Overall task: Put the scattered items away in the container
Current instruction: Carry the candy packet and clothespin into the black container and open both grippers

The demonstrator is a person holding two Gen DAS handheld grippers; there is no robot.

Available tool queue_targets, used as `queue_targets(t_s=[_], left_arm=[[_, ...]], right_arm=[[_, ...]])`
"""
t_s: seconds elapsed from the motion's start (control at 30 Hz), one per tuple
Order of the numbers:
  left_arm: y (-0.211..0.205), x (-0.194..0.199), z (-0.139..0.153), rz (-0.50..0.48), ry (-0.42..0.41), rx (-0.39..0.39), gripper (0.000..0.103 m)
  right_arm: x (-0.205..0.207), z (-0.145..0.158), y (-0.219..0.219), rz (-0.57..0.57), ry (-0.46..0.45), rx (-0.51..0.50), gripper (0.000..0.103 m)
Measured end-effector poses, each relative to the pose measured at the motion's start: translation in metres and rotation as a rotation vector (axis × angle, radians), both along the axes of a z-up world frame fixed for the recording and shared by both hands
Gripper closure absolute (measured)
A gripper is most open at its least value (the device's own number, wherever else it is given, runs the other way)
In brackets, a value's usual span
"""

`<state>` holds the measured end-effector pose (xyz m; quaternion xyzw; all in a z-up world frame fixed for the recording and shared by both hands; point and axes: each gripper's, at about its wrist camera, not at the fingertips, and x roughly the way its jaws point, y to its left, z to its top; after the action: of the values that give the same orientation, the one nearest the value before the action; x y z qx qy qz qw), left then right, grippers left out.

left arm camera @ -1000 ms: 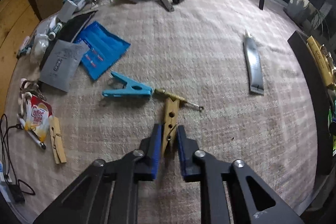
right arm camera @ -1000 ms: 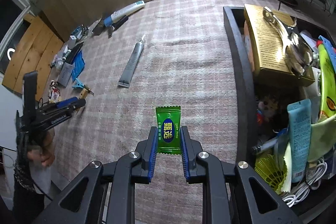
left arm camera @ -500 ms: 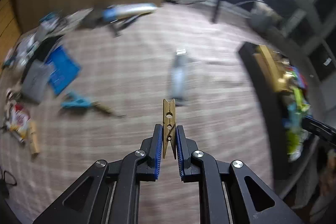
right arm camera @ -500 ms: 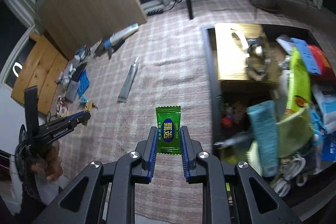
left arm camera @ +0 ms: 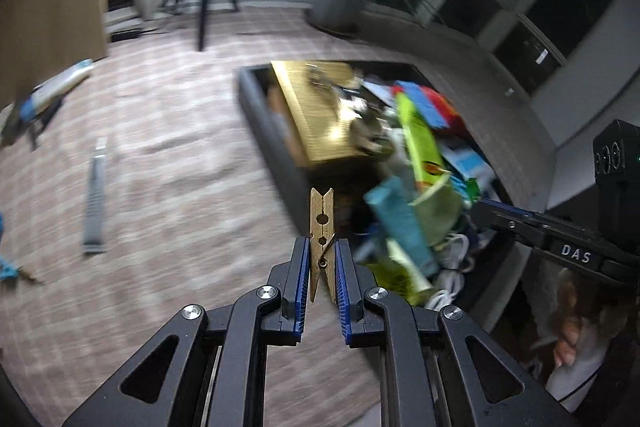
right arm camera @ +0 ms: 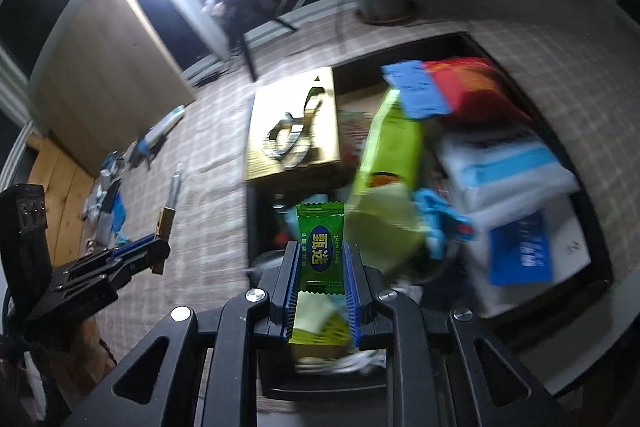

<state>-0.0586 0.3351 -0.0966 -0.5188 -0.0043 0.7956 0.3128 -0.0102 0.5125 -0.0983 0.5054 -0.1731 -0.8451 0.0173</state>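
Over the near end of the dark rectangular container point(right arm camera: 251, 215), your right gripper point(right arm camera: 321, 267) has its blue-padded fingers point(right arm camera: 291, 279) pinched on the side edges of a small green candy sachet with a blue oval label point(right arm camera: 321, 247). The sachet stands upright between them, top half free above the tips, which looks deliberate: a hold on the lower half leaves most of the packet ready to fall clear into the heap below.

Just beside the container's long dark wall, over the checked beige carpet point(left arm camera: 160, 155), your left gripper point(left arm camera: 322, 259) grips a wooden spring clothespin point(left arm camera: 321, 227). Its fingers point(left arm camera: 303, 275) are narrow, pressing on the peg's flat sides near the spring, so the mouth end points forward toward the container and the peg cannot twist out.

The container is already crowded: a gold cardboard box point(right arm camera: 292, 131) at its far end, a lime-green packet point(right arm camera: 390, 147) leaning across the middle, blue and red packs beyond. Room looks tightest at the near end, so the sachet may have to land on top of other things.

Well away from the container, a flat grey tube point(left arm camera: 95, 203) and a white tube with a blue cap point(left arm camera: 52, 91) lie on the carpet, not yet collected.
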Motion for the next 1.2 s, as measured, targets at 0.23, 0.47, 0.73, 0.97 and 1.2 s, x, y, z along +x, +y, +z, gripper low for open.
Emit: queue_targets(t_s=[0.23, 0.47, 0.73, 0.97, 1.2], left_arm=[[0.054, 0.012, -0.006, -0.097, -0.015, -0.003, 0.089], [0.072, 0.020, -0.006, -0.124, -0.004, -0.017, 0.089], [0.057, 0.022, 0.008, -0.097, 0.067, -0.019, 0.057], [0.005, 0.012, 0.022, 0.002, 0.103, -0.037, 0.057], [-0.086, 0.000, 0.018, 0.181, 0.105, -0.100, 0.057]], right_arm=[[0.015, -0.006, 0.030, -0.048, -0.020, 0.007, 0.084], [0.018, -0.009, 0.043, -0.058, -0.028, 0.007, 0.084], [0.015, -0.001, 0.033, -0.053, -0.018, 0.077, 0.055], [0.003, 0.010, 0.008, -0.009, 0.010, 0.090, 0.050], [-0.019, 0.017, -0.050, 0.114, 0.029, 0.101, 0.050]])
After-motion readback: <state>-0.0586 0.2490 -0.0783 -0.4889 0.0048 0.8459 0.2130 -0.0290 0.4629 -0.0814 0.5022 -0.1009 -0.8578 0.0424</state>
